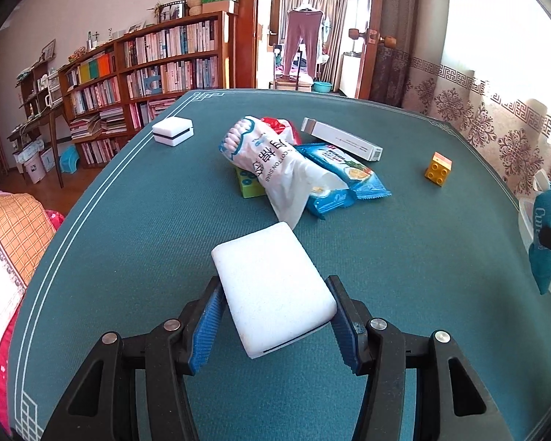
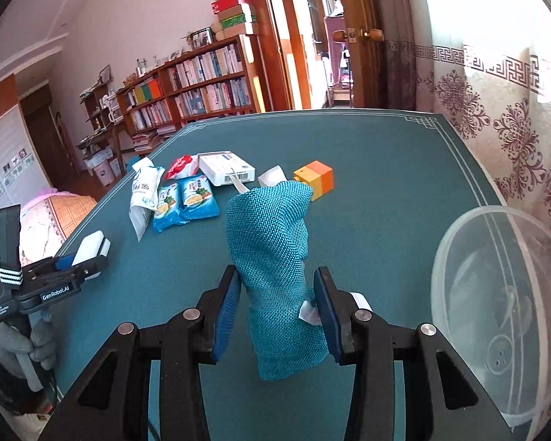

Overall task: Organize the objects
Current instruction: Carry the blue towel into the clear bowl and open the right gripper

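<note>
In the left wrist view my left gripper [image 1: 275,281] is shut on a white sponge block [image 1: 275,294], held just above the green table cloth [image 1: 128,257]. The right wrist view shows the same left gripper [image 2: 88,257] with the sponge [image 2: 92,244] at the table's left edge, in a grey-gloved hand [image 2: 18,345]. My right gripper [image 2: 277,272] is shut on a teal woven cloth pouch [image 2: 272,231], which stands up between the blue pads. A clear plastic tub [image 2: 496,294] sits just right of it. The pouch [image 1: 547,235] also shows at the far right of the left wrist view.
Mid-table lie a cotton-swab bag [image 1: 260,150], blue snack packets [image 1: 341,180], a red packet [image 1: 275,125], a green item [image 1: 248,183] and a long white box [image 1: 341,139]. A yellow-orange toy brick [image 1: 438,169] stands to the right, a white box [image 1: 172,130] far left.
</note>
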A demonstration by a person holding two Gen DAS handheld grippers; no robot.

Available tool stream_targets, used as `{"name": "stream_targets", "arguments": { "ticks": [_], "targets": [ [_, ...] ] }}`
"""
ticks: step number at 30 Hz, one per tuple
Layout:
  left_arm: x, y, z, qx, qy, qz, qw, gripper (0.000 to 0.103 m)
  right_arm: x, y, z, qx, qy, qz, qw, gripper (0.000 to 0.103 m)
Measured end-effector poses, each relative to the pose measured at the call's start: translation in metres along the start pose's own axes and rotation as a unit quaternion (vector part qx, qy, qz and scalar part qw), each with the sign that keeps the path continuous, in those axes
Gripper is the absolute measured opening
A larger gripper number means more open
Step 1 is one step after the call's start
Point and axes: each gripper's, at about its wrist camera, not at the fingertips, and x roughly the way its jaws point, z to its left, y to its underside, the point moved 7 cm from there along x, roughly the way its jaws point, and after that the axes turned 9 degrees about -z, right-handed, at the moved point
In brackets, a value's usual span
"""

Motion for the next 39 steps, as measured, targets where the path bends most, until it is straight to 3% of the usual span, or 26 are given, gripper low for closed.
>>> {"name": "stream_targets", "arguments": {
  "ticks": [10,20,24,29,33,39],
  "targets": [
    [0.001,-0.004,-0.046,0.034,0.030,0.001,0.9990,0.058,-0.045,0.003,-0.089,0.058,0.122,-0.016,0.991,0.043],
    [-0.001,-0.006,-0.094,0.061,0.063,0.002,0.9961,0.058,-0.076,0.013,-0.148,0.080,0.195,-0.025,0.977,0.043],
    [-0.001,-0.007,-0.107,0.070,0.071,0.002,0.9950,0.058,-0.080,0.019,-0.149,0.088,0.179,-0.026,0.980,0.043],
    [0.000,-0.004,-0.121,0.079,0.079,0.007,0.9938,0.058,-0.097,0.012,-0.131,0.100,0.128,-0.064,0.985,0.043],
    [-0.001,0.000,-0.127,0.084,0.083,0.010,0.9930,0.058,-0.097,0.016,-0.109,0.086,0.083,-0.050,0.992,0.044],
    [-0.004,-0.001,-0.130,0.086,0.086,0.006,0.9926,0.058,-0.087,0.031,-0.111,0.062,0.124,-0.013,0.990,0.044]
  ]
}}
